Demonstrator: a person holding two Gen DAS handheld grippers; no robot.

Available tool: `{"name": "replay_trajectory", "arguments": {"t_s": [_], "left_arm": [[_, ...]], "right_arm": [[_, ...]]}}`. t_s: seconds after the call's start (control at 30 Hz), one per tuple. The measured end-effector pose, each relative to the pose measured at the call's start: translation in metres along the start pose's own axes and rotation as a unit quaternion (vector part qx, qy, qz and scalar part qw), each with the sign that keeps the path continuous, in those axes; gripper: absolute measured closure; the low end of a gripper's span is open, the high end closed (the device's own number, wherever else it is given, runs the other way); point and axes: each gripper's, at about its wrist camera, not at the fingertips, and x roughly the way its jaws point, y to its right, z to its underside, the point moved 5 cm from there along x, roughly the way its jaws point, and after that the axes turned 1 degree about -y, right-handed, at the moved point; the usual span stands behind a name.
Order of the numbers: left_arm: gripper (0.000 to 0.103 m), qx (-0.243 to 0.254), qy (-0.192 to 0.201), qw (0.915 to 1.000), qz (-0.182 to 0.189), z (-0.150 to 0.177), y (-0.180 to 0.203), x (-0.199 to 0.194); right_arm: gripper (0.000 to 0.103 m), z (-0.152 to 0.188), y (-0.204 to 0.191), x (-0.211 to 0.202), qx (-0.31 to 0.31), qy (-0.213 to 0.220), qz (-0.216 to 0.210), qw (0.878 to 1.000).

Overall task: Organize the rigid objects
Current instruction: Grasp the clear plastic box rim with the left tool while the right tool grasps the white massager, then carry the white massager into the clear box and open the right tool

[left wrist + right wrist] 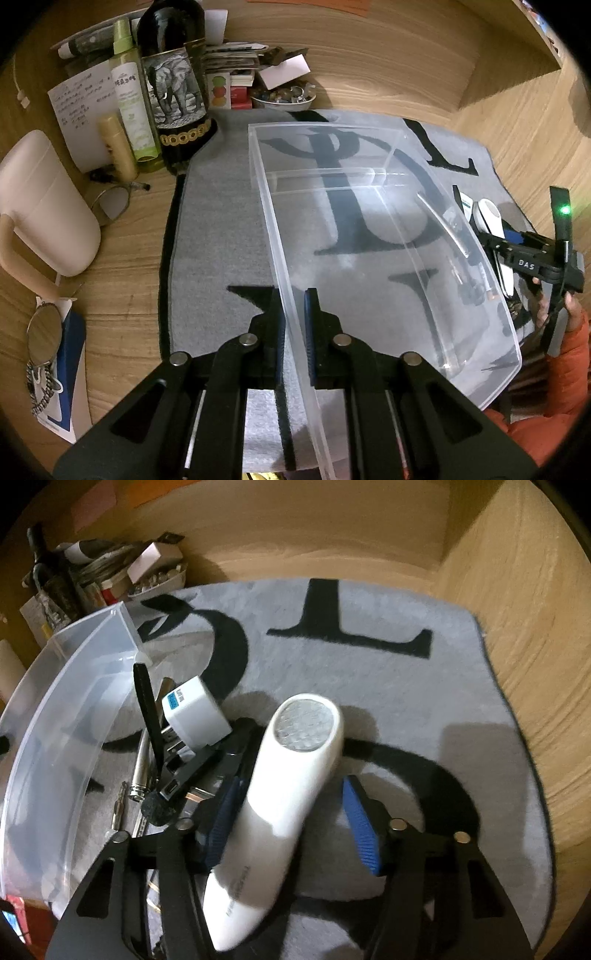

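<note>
Left jaws on bin wall (295, 332)

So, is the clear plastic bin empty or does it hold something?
Empty. Through the clear plastic bin only the grey rug shows; the small items lie outside it.

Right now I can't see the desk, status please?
Left claw shut on clear plastic bin wall. Right claw open around white handheld device. Charger and cable clutter beside it.
</note>
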Motion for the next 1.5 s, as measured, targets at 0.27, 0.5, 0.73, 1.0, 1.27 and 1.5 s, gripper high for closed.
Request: {"name": "replay_trajectory", "arguments": {"t_s": [0.27,0.5,0.73,1.0,1.27,1.5], "left_arm": [[0.094,0.0,0.002,1.0,-0.004,0.0,0.001,-0.001],[0.094,0.004,0.004,1.0,-0.007,0.0,0.0,-0.001],[0.094,0.005,0.01,0.9999,-0.012,0.0,0.0,-0.002],[0.094,0.007,0.012,0.9998,-0.011,0.0,0.001,-0.002],[0.094,0.007,0.017,0.9998,-0.007,0.001,0.001,-0.003],[0.094,0.008,0.018,0.9998,-0.005,0.001,0.001,-0.003]], "right_arm": [[0.072,-0.006,0.002,-0.001,-0.004,0.02,0.015,1.0],[0.072,-0.016,0.001,-0.023,-0.005,0.055,0.018,0.998],[0.072,-0.035,-0.013,-0.063,-0.02,0.111,0.01,0.994],[0.072,-0.061,-0.046,-0.109,-0.044,0.178,-0.014,0.983],[0.072,-0.077,-0.094,-0.13,-0.08,0.211,-0.052,0.973],[0.072,-0.078,-0.136,-0.125,-0.111,0.205,-0.094,0.968]]}}
